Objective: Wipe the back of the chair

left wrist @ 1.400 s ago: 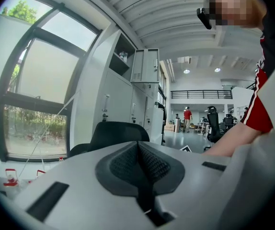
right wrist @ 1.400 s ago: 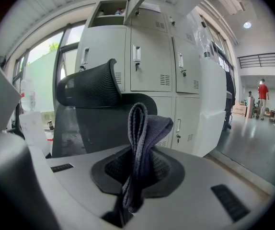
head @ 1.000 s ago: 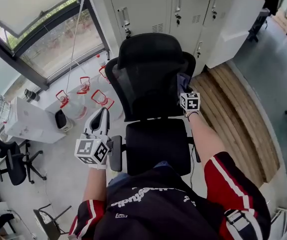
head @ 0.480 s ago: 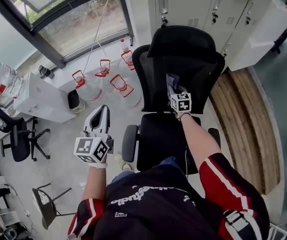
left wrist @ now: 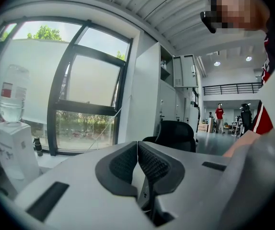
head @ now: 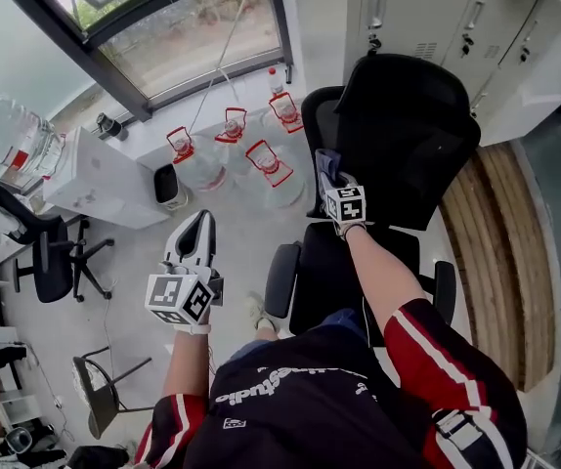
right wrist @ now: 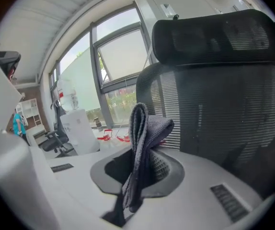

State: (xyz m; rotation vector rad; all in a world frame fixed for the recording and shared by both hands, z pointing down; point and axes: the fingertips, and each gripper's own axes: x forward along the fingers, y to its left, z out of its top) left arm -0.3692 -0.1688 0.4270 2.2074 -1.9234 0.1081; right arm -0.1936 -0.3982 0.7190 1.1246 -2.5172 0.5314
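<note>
Head view, left to right. A white water dispenser (head: 93, 176) stands at the far left with its bottle (head: 21, 137) cut by the frame edge. My left gripper (head: 195, 225) hangs over the bare floor, well apart from the office chair (head: 409, 154). In the left gripper view its jaws meet pad to pad (left wrist: 137, 150) with nothing between them, and the chair (left wrist: 176, 135) shows small beyond them. Three water jugs (head: 234, 152) with red handles stand on the floor below the window (head: 188, 32).

My right gripper (head: 331, 176) reaches to the left edge of the mesh backrest (head: 417, 179). Its marker cube (head: 344, 203) and the grey cloth (head: 325, 166) hide its jaws from above. In the right gripper view the gripper (right wrist: 140, 169) is clamped on the folded cloth (right wrist: 140, 143). The cloth's long axis stands upright along the jaws, its top end curling right towards the backrest (right wrist: 223, 114). Whether cloth and mesh touch cannot be made out.

The chair faces me, backrest upright, headrest (head: 405, 84) at the top and seat (head: 359, 267) towards me. My torso cuts off the seat's front. The base is hidden below it. Grey lockers (head: 427, 8) stand behind the chair.
</note>
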